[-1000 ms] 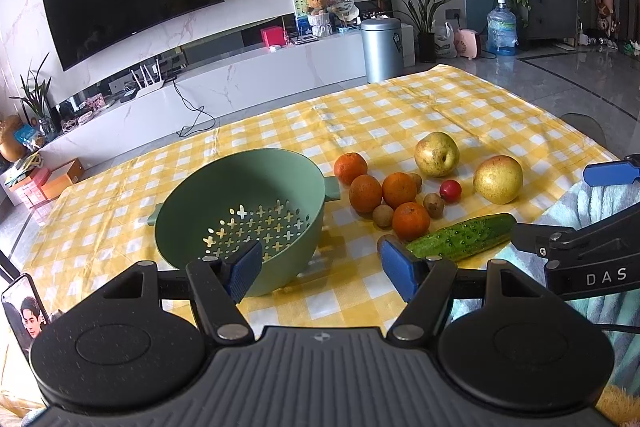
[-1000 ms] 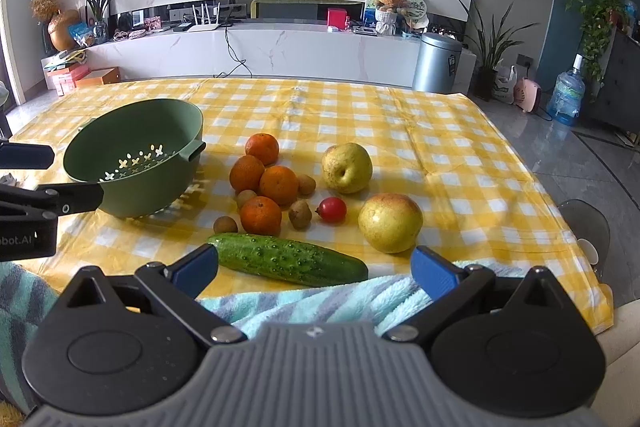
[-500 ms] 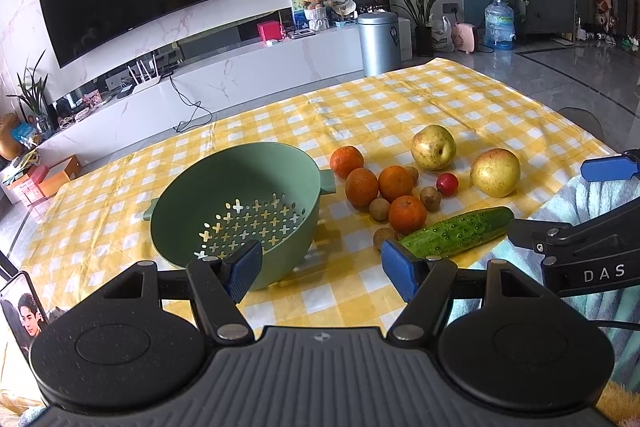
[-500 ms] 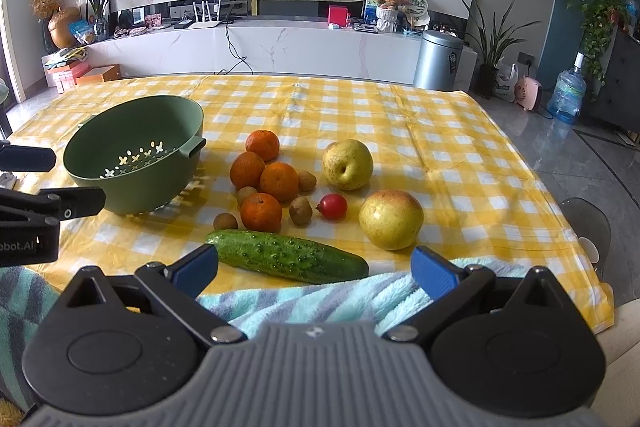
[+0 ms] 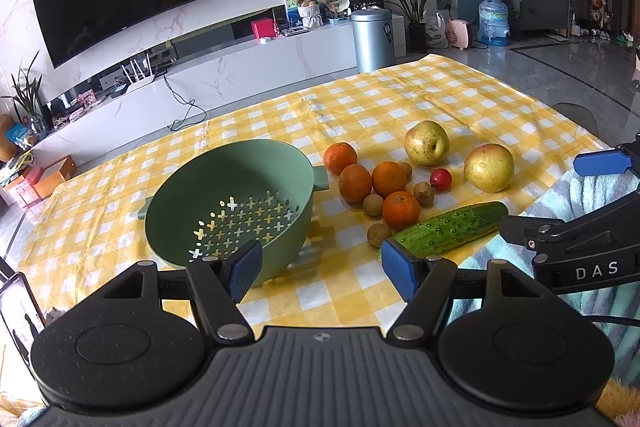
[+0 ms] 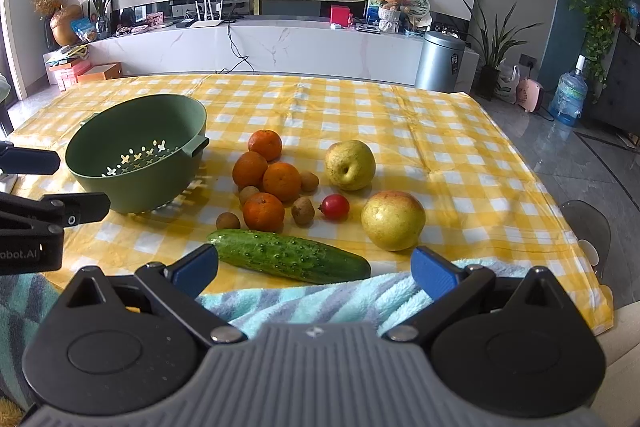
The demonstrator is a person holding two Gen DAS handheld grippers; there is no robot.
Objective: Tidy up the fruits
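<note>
Yellow-checked cloth covers the tabletop (image 6: 460, 147). Near its front edge the fruits (image 6: 280, 183) cluster beside an empty green colander (image 6: 136, 131), presumably their destination. Both the left tool (image 5: 320, 267) and right tool (image 6: 314, 267) hover spread wide, holding nothing, apparently poised to choose a piece.

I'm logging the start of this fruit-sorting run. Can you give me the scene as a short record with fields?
surface: table with yellow checked cloth
container: green strainer bowl, nothing in it
oranges: four, clustered beside the bowl
pears: two, one farther, one nearer
small red fruit: one, between the pears
small brown fruits: five around the oranges
cucumber: lying at the near edge
towel: striped, at the near table edge
left claw: open, holding nothing
right claw: open, holding nothing
</note>
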